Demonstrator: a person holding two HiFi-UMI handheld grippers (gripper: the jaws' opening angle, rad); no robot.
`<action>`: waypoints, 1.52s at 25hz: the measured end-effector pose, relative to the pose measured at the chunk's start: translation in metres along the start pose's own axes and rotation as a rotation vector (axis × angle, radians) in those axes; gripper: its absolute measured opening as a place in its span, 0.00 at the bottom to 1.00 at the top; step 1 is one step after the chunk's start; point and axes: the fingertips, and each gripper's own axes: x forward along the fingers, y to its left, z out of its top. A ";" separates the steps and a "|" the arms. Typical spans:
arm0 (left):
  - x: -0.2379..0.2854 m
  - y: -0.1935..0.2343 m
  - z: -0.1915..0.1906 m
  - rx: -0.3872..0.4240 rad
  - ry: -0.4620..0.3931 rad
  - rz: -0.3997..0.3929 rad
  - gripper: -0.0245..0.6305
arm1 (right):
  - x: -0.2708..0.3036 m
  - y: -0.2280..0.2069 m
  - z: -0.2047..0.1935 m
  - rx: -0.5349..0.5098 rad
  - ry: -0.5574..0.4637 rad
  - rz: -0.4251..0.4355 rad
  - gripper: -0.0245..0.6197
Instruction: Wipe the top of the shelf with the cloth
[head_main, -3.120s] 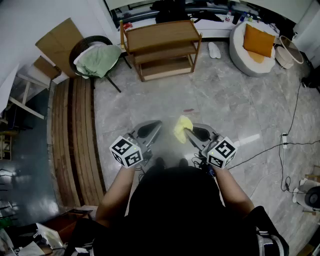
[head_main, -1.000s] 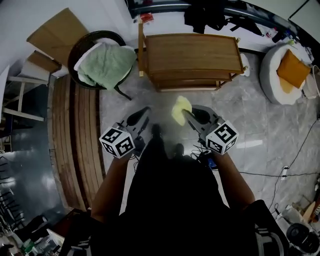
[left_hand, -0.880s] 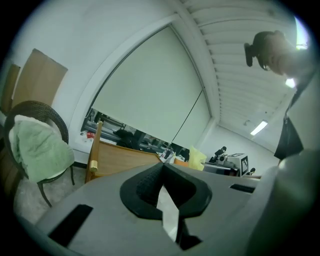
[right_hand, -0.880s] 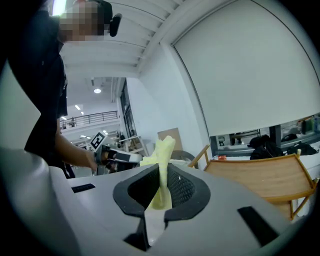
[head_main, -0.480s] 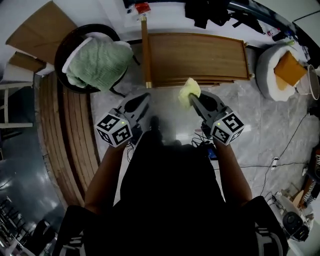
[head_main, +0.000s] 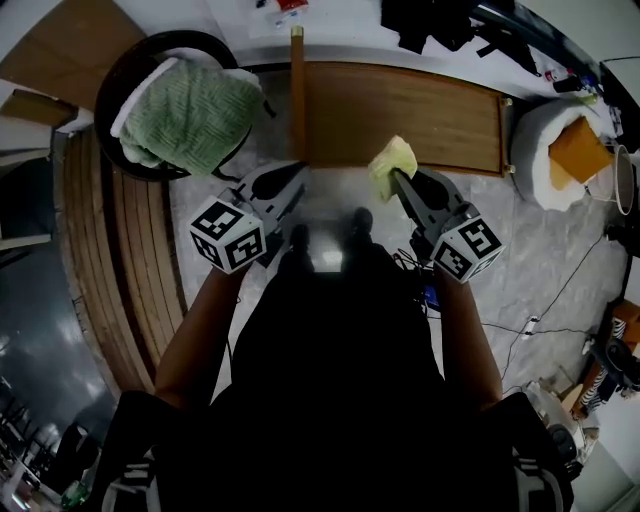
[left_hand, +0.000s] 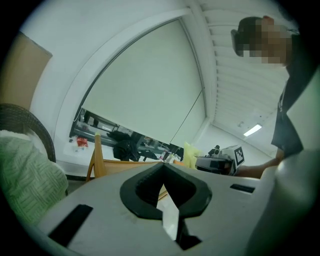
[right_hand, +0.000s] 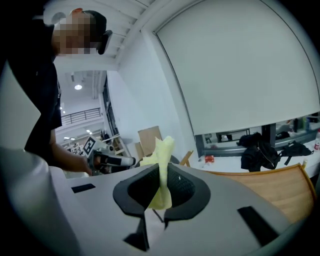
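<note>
Right tool (head_main: 400, 178) clenched on the yellow cloth (head_main: 392, 158); left tool (head_main: 298, 172) clenched on nothing. Cloth sits at the near edge of the shelf (head_main: 420, 115). My judgement: the pinch is thin, so drag on the wood could pull the cloth free.

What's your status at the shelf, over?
Right gripper shut on yellow cloth, at near edge of shelf top, contact unclear. Left gripper shut, empty. Nothing lying on the top.
</note>
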 end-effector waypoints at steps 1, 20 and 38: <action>0.007 0.003 0.002 0.001 0.004 0.008 0.06 | 0.005 -0.009 0.002 0.003 -0.003 0.010 0.11; 0.139 0.064 0.032 -0.214 0.078 0.460 0.05 | 0.112 -0.147 0.015 0.089 0.115 0.309 0.11; 0.166 0.186 0.024 -0.319 0.199 0.643 0.05 | 0.295 -0.190 -0.109 0.256 0.476 0.045 0.11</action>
